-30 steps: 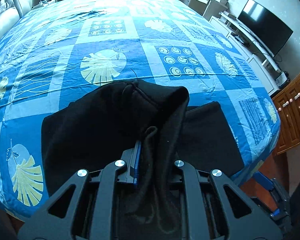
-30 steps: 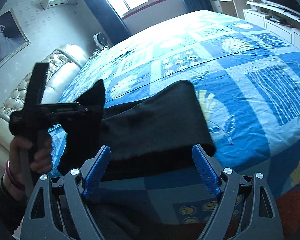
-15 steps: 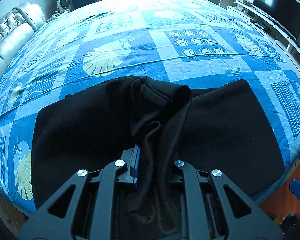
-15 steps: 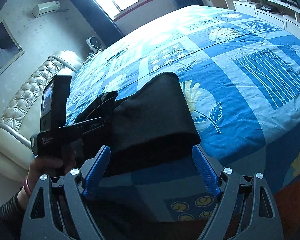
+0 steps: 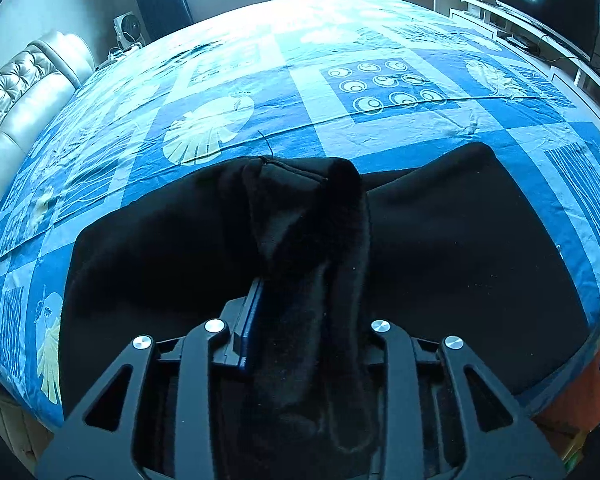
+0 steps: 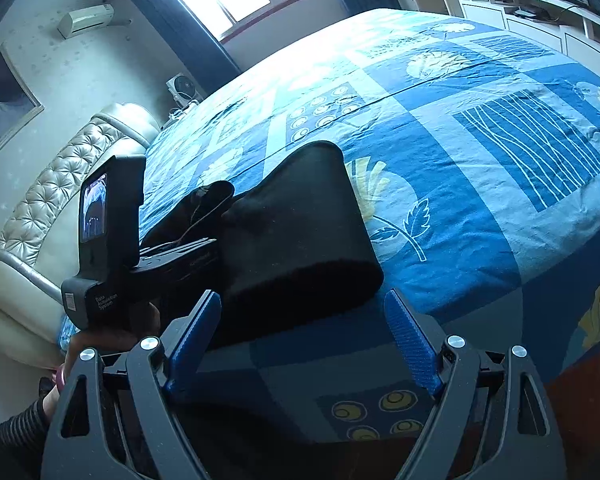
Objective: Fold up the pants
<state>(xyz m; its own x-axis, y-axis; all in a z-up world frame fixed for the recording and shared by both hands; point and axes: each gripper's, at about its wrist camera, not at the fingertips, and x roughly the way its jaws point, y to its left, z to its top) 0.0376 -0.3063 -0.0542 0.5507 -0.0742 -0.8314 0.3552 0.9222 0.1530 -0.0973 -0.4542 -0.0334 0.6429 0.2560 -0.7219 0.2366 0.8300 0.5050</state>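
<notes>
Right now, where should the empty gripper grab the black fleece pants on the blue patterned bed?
Pinch the rounded folded edge of the black fleece pants from the bed's near side: it bulges just ahead of the open right gripper, thick enough to grip.

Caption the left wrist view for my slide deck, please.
Left gripper, jaws opening, with a fold of black pants between them over a blue patterned bedspread.

matt black fleecy pants [image 5: 440, 248], printed cotton bedsheet [image 5: 340, 92]
</notes>
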